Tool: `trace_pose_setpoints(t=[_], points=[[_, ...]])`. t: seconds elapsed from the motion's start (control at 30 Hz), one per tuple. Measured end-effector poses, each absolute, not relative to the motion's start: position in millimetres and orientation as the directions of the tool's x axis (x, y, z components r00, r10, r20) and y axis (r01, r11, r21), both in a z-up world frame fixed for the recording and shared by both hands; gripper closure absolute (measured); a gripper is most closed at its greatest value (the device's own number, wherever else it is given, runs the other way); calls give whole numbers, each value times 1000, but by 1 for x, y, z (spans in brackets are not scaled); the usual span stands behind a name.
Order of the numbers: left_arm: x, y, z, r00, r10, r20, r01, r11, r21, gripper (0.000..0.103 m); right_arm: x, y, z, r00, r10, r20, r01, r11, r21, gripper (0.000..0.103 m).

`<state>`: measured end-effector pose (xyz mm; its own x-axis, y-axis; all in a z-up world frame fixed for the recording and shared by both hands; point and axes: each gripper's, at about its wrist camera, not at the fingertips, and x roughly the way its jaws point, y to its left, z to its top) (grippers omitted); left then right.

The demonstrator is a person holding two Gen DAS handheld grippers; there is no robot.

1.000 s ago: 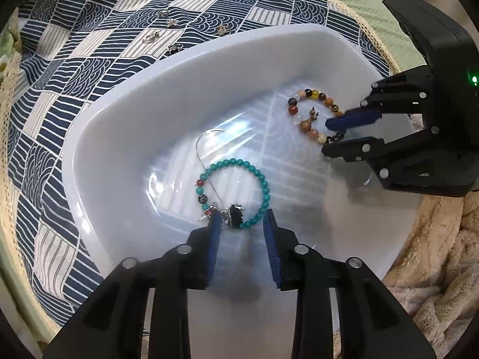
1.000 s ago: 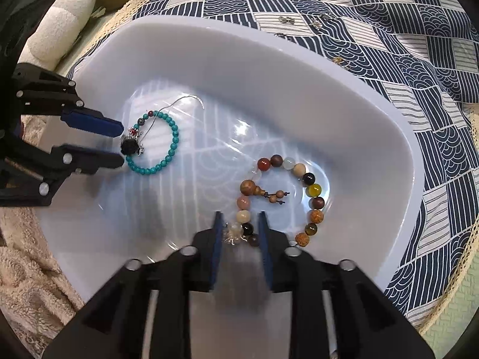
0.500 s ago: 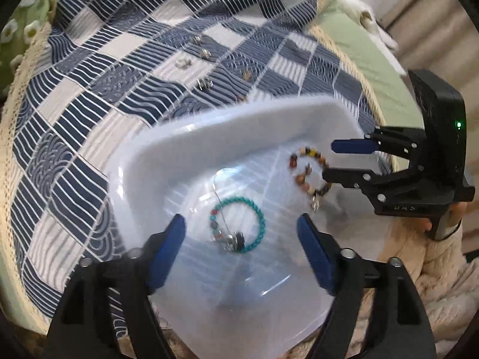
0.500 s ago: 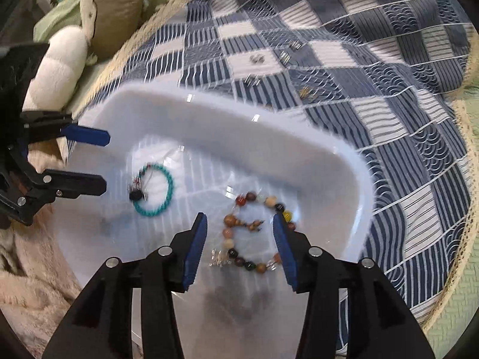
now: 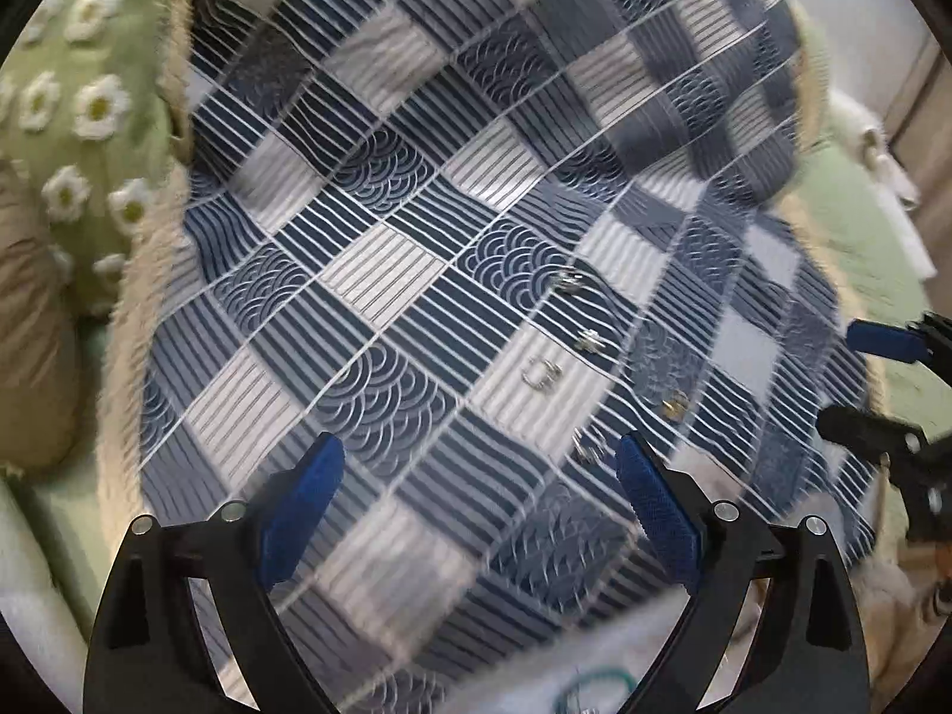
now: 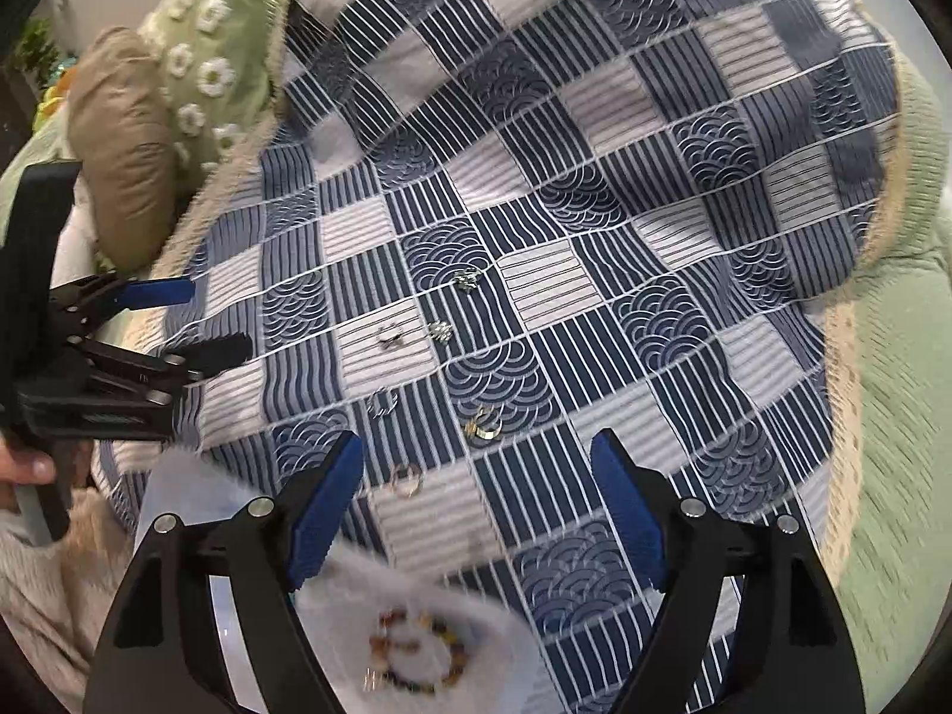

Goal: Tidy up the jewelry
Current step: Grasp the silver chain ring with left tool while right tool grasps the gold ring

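Several small rings and earrings lie loose on the blue-and-white patchwork cloth [image 6: 535, 190]: a silver ring [image 5: 541, 373], a silver piece [image 5: 566, 282], a gold ring [image 6: 483, 425] and a thin ring [image 6: 406, 480]. My left gripper [image 5: 479, 476] is open and empty, raised above the cloth. My right gripper [image 6: 476, 491] is open and empty, also raised. The white tray [image 6: 190, 500] sits at the bottom edge; the multicoloured bead bracelet [image 6: 416, 657] lies in it. A bit of the turquoise bracelet [image 5: 595, 693] shows at the bottom of the left wrist view.
A green daisy-pattern cushion [image 6: 208, 71] and a tan pillow [image 6: 119, 154] lie at the left. A green blanket [image 6: 892, 357] lies at the right beyond the cloth's fringe. A beige fuzzy fabric [image 6: 35, 583] lies at the lower left.
Both grippers have opened wide, let go of the bracelets in the tray, and lifted up and forward toward the loose rings on the cloth. The tray has dropped to the bottom of both views.
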<state>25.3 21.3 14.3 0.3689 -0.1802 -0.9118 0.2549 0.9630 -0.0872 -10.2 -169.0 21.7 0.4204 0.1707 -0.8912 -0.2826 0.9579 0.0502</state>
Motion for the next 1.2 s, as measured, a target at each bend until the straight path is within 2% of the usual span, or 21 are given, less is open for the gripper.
trace_pose_setpoints(t=[0.17, 0.27, 0.43, 0.57, 0.6, 0.67, 0.8, 0.87, 1.2], points=[[66, 15, -34, 269, -163, -949, 202, 973, -110, 15, 20, -167, -25, 365, 129, -922, -233, 971, 44, 26], [78, 11, -44, 260, -162, -952, 207, 972, -109, 15, 28, -174, -43, 340, 122, -933, -201, 978, 55, 26], [86, 2, -57, 199, -223, -954, 235, 956, -174, 16, 40, -185, -56, 309, 120, -943, -169, 983, 70, 25], [87, -15, -69, 171, -153, -973, 300, 949, -97, 17, 42, -192, -60, 292, 151, -945, -143, 983, 112, 26], [87, -18, -70, 170, -143, -975, 312, 947, -84, 18, 42, -193, -60, 290, 150, -945, -142, 983, 113, 26], [89, -22, -73, 159, -124, -979, 317, 946, -68, 38, 41, -194, -61, 294, 137, -946, -141, 985, 99, 26], [86, -30, -76, 178, -63, -982, 353, 935, 4, 42, 43, -196, -61, 291, 140, -946, -136, 985, 104, 26], [84, -33, -76, 190, -57, -980, 366, 931, 17, 48, 44, -196, -61, 291, 140, -946, -136, 985, 104, 26], [85, -47, -74, 215, -76, -974, 393, 919, 15, 65, 44, -189, -67, 276, 134, -952, -147, 985, 96, 26]])
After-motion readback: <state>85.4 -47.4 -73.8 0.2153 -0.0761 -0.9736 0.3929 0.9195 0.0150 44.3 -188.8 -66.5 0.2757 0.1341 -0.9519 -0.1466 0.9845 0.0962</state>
